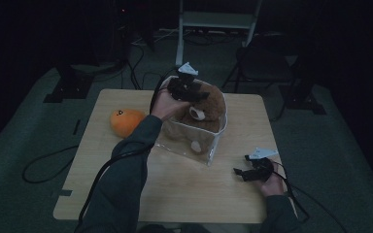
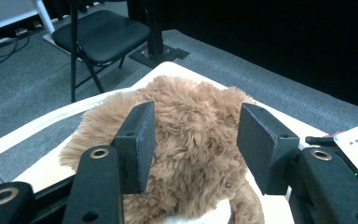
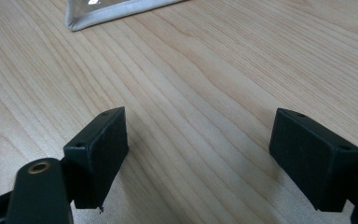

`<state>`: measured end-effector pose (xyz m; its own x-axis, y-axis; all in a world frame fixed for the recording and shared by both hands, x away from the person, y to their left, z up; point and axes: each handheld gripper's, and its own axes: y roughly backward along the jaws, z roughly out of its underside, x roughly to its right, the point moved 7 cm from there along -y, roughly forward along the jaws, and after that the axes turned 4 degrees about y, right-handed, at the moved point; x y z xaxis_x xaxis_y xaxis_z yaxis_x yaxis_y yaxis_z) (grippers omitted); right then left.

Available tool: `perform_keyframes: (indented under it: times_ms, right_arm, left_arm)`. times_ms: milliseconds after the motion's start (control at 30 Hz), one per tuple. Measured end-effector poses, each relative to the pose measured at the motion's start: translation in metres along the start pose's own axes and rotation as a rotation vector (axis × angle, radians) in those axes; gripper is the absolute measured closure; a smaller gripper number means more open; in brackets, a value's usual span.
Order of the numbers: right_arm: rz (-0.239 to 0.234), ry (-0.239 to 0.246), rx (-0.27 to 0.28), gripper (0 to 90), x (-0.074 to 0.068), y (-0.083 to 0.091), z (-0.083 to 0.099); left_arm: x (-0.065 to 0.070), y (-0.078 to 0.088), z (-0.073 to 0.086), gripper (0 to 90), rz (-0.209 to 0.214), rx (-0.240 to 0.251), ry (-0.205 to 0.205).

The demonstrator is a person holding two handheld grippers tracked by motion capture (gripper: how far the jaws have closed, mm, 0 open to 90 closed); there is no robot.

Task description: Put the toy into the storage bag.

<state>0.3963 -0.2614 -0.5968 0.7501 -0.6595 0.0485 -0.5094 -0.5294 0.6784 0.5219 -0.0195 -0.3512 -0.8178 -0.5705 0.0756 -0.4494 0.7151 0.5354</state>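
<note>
A brown teddy bear [image 1: 210, 103] sits in a clear soft-sided box [image 1: 190, 141] at the middle of the wooden table [image 1: 175, 189], its head sticking out above the rim. My left gripper [image 1: 193, 92] reaches over the box from the near left. In the left gripper view its jaws [image 2: 198, 116] stand half closed on either side of the bear's furry head [image 2: 191, 154], with fur filling the gap between the pads. My right gripper [image 1: 241, 173] rests low at the table's near right. Its jaws [image 3: 200, 135] are wide open over bare wood.
An orange plush toy [image 1: 126, 121] lies on the table to the left of the box. A white-edged corner of the box [image 3: 116, 14] lies ahead of the right gripper. A black chair [image 1: 267, 63] stands on the floor beyond the table's far right. Cables trail off both grippers.
</note>
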Motion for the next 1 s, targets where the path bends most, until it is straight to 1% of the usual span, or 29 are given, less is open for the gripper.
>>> perform_keyframes:
  times_ms: [200,367,600,700,867,1000]
  right_arm:
    - [0.0,0.0,0.0,18.6,0.0,0.0,0.0]
    - [0.0,0.0,0.0,18.6,0.0,0.0,0.0]
    - [0.0,0.0,0.0,18.6,0.0,0.0,0.0]
    - [-0.001,0.0,0.001,18.6,0.0,0.0,0.0]
    - [0.0,0.001,0.001,18.6,0.0,0.0,0.0]
    - [0.0,0.001,0.001,18.6,0.0,0.0,0.0]
  left_arm:
    - [-0.004,0.005,0.002,47.1,-0.01,-0.002,-0.002]
    - [-0.009,0.01,0.005,47.1,-0.023,-0.001,0.006]
    - [-0.018,0.02,0.009,46.9,-0.042,0.018,0.029]
    - [-0.023,0.025,0.01,46.8,-0.053,0.033,0.049]
    - [-0.031,0.032,0.013,47.0,-0.08,0.03,0.067]
    - [-0.033,0.034,0.016,47.6,-0.091,0.025,0.07]
